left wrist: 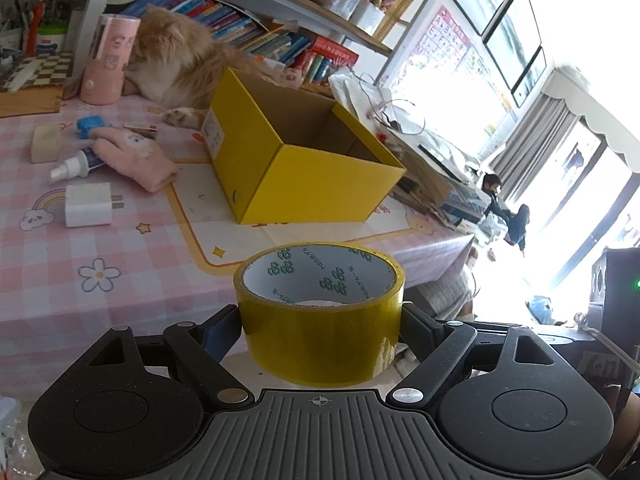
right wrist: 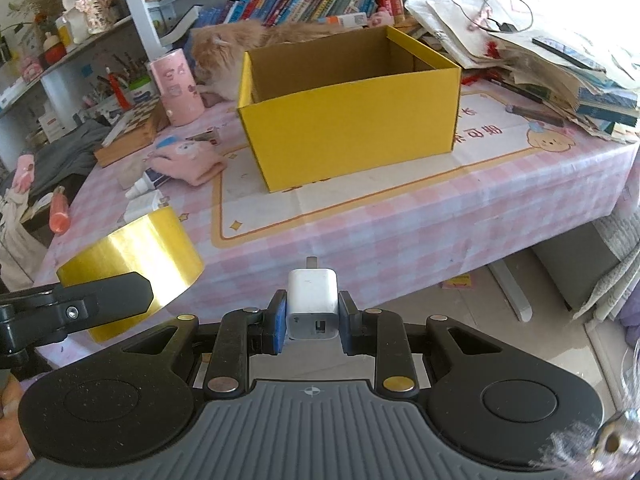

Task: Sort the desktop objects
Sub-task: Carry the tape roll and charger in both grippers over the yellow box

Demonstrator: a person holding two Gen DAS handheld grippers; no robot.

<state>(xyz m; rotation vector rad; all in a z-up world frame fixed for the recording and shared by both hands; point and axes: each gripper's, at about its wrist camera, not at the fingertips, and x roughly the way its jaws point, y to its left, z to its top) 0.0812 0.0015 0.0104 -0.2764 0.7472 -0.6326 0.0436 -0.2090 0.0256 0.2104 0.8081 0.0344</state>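
Clamped in the left gripper (left wrist: 320,320), a glossy yellow tape roll (left wrist: 320,316) hangs above the near table edge; the right gripper (right wrist: 313,316) pinches a smooth white charger (right wrist: 312,304). Beyond, a pink checked tablecloth (right wrist: 400,232) carries an open yellow cardboard box (right wrist: 348,120), with bookshelves (right wrist: 312,0) behind

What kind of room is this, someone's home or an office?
Most likely a lived-in home study or child's room: packed bookshelves, a pink cartoon tablecloth, and a fluffy cat lying on the table behind the yellow box.
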